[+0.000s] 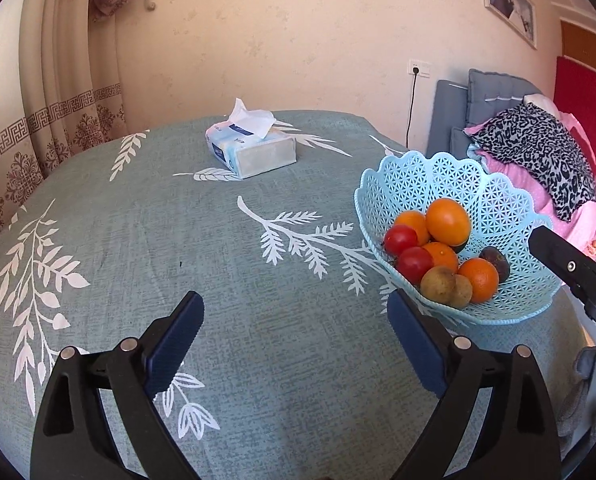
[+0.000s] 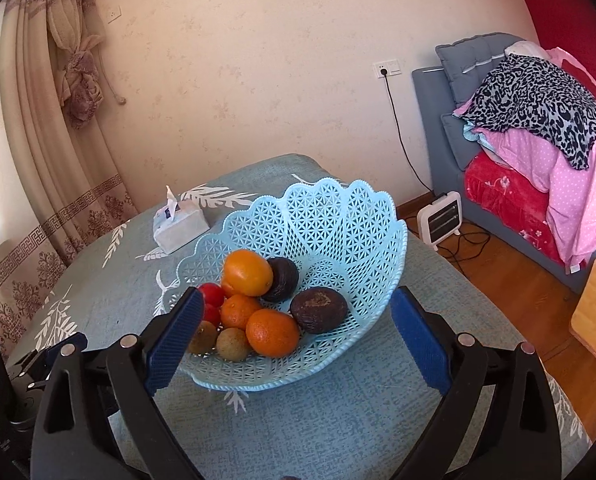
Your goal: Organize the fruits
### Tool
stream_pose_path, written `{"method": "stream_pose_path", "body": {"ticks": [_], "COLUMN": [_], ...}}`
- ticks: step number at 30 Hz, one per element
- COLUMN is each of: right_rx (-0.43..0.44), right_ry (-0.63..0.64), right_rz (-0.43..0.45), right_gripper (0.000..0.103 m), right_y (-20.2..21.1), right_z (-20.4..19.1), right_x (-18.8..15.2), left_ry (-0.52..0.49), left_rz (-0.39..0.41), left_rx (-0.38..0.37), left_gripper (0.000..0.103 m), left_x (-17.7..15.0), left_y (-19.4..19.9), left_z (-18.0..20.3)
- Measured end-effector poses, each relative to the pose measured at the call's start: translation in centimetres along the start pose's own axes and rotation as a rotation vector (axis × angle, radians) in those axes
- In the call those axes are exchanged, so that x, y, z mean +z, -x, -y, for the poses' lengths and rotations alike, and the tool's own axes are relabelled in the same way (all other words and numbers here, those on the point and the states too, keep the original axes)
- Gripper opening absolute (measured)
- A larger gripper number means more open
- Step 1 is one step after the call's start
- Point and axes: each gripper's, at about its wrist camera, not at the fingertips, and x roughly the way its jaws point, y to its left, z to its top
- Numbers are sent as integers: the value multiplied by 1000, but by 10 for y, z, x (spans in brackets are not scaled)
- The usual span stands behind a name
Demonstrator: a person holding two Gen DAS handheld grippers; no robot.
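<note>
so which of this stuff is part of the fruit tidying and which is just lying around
Part of the job: blue basket, oranges, red tomatoes, dark fruits, brown fruits.

Just lying about: tissue box, heater, bedding pile.

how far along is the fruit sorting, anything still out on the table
Looks essentially done: the oranges, tomatoes and dark fruits all sit in the blue basket. In hand: nothing; the left gripper and right gripper are both open and empty. Left: no loose fruit shows on the tablecloth, only a tissue box.
</note>
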Motion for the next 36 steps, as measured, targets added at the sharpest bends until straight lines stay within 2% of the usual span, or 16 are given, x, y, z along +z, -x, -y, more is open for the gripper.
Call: {"method": "stream_pose_path", "body": {"ticks": [5,9,15,26,36], "right_rx": [5,-10,-14,-14,-16], "right_ry": [-6,21,82,60,62], "right_rz": [-19,-13,-55,-110,-119], "right_gripper": [98,98,100,100,100], "right_y": [1,3,2,-9,-12], "right_z": [1,-4,-17,-12,-13], "right_x": [-2,-3,-10,-10,-11], "left_ry": [-50,-72,-67,-84,-78], "left_rz": [43,62,56,61,60], "left_rx": [52,59,71,86,90], "left_gripper": [94,96,98,98,98], "left_x": [-1,0,0,-2,-2], "left_y": [6,9,8,7,6], "left_z": [7,11,9,12,11]}}
